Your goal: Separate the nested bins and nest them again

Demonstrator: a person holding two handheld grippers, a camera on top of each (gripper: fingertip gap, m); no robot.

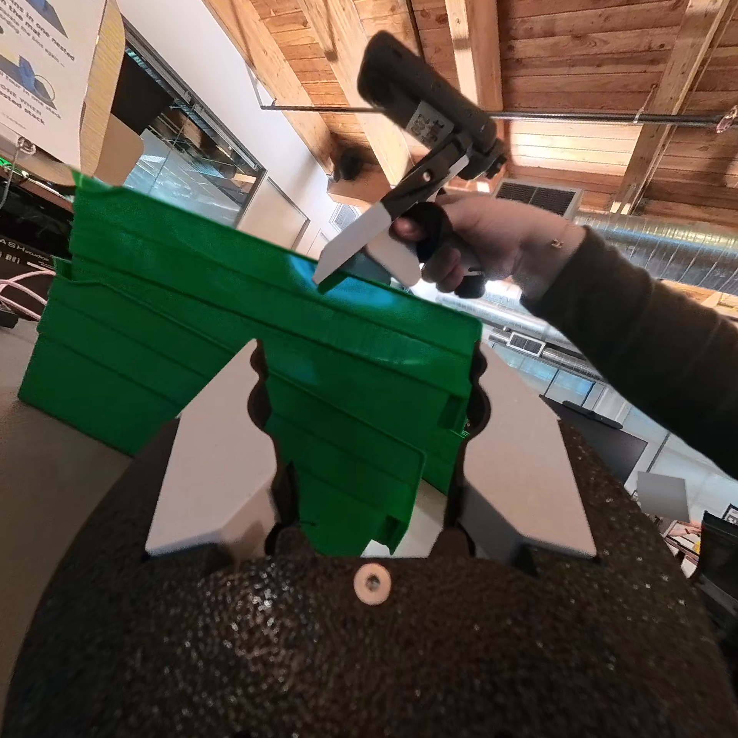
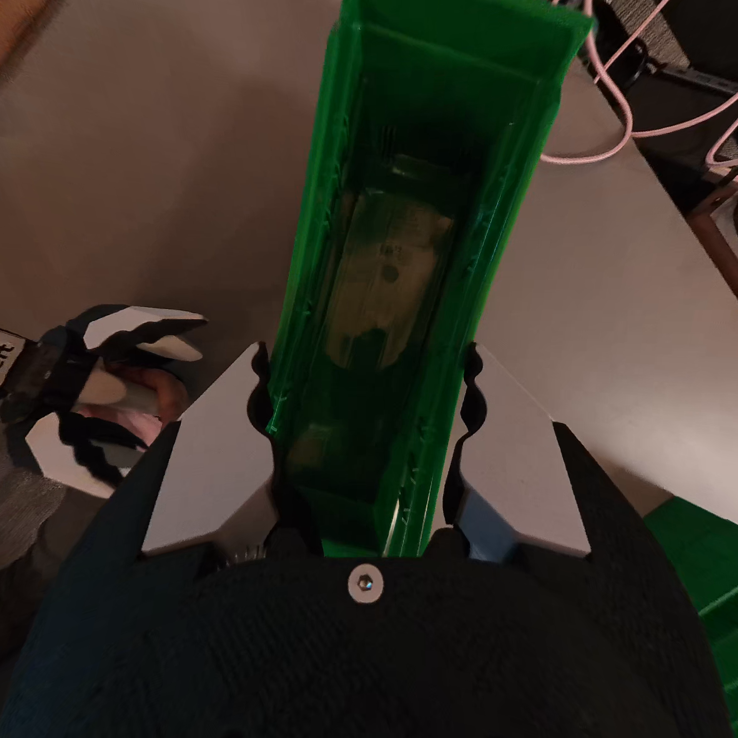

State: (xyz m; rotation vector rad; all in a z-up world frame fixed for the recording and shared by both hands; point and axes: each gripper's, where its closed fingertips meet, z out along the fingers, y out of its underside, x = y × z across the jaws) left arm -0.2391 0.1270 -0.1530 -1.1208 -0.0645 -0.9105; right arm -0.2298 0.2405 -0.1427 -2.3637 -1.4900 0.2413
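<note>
A stack of nested green bins (image 1: 247, 303) stands on the grey table, seen from its long side in the left wrist view. My left gripper (image 1: 367, 345) is open and empty, close to the stack's side and low. It also shows in the right wrist view (image 2: 167, 395), left of the bins and apart from them. My right gripper (image 2: 365, 351) is open and looks straight down into the top bin (image 2: 399, 259), one finger outside each long wall at its near end. In the left wrist view the right gripper (image 1: 359, 279) sits at the stack's top rim.
A cardboard stand with a printed sheet (image 1: 48, 80) stands behind the stack. Pink cables (image 2: 623, 131) and black equipment (image 2: 699, 92) lie at the table's far right edge. Another green bin part (image 2: 703, 567) shows at lower right. A dark-sleeved arm (image 1: 639, 339) holds the right gripper.
</note>
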